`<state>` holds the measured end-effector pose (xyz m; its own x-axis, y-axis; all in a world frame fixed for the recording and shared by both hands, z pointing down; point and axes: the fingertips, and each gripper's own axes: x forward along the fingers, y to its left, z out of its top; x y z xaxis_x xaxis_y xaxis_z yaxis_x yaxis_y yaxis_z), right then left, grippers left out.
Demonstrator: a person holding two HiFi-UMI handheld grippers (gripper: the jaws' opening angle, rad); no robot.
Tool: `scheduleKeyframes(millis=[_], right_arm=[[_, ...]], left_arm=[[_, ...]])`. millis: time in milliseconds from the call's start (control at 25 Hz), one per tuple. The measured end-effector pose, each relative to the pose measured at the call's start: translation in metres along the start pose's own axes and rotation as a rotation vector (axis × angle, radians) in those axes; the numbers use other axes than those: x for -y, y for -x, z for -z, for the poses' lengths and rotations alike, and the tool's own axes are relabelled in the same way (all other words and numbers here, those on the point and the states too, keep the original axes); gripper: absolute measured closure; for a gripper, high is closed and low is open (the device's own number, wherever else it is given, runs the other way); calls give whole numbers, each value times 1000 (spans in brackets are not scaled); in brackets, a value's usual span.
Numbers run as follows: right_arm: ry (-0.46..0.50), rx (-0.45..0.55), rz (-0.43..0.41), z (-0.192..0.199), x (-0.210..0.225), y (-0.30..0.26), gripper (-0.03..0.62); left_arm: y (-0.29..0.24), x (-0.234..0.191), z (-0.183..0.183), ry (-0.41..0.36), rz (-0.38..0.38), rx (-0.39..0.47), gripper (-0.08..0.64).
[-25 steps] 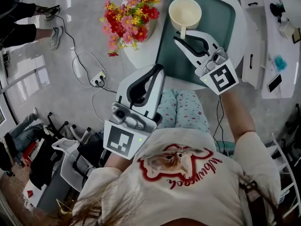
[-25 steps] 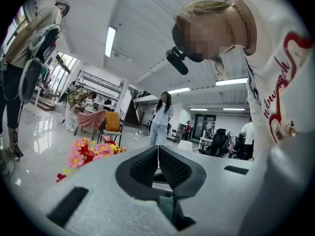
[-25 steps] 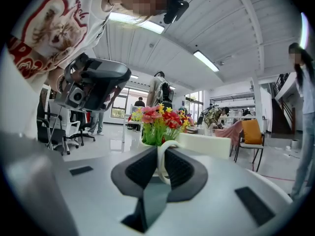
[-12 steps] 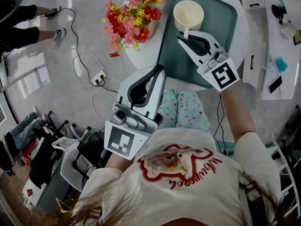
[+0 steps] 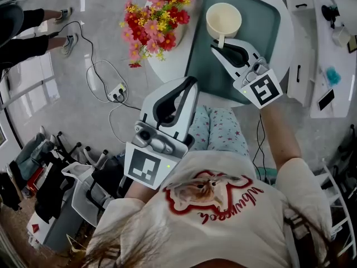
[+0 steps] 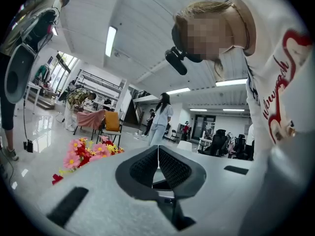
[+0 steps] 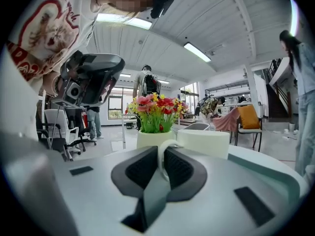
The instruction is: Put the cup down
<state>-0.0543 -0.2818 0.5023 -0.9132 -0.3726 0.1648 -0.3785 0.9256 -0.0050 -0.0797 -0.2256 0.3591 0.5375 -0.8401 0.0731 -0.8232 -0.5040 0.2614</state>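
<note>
- Though the cup (image 5: 223, 19) seems set on the tray (image 5: 266, 38), its handle is clamped by the jaws of the right gripper (image 5: 220, 44).
- Release is left.
- The jaws of the left gripper (image 5: 188, 84) are pressed together, empty.

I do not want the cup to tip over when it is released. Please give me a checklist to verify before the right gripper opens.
1. Right gripper shut on the cup handle: ok.
2. Cup upright, mouth up: ok.
3. Cup above the green tray, inside its rim: ok.
4. Cup base resting on the tray: cannot tell, the gripper hides the base.
5. Flowers apart from the cup: ok.
6. Left gripper shut, empty, far from the cup: ok.
</note>
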Motion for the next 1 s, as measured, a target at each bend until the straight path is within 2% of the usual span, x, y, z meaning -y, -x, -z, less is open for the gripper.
scheduleKeyframes(millis=[160, 320, 680, 1000], right_arm=[[-25, -29, 14, 6, 1, 2, 540], [-92, -58, 32, 13, 1, 2, 540], [-101, -103, 28, 21, -1, 0, 540], [-193, -128, 48, 29, 2, 1, 538]], left_arm=[[-1, 2, -5, -7, 7, 7, 543], [-2, 4, -6, -14, 12, 6, 543], [-3, 8, -9, -21, 25, 4, 543], [-4, 13, -11, -32, 40, -2, 543]])
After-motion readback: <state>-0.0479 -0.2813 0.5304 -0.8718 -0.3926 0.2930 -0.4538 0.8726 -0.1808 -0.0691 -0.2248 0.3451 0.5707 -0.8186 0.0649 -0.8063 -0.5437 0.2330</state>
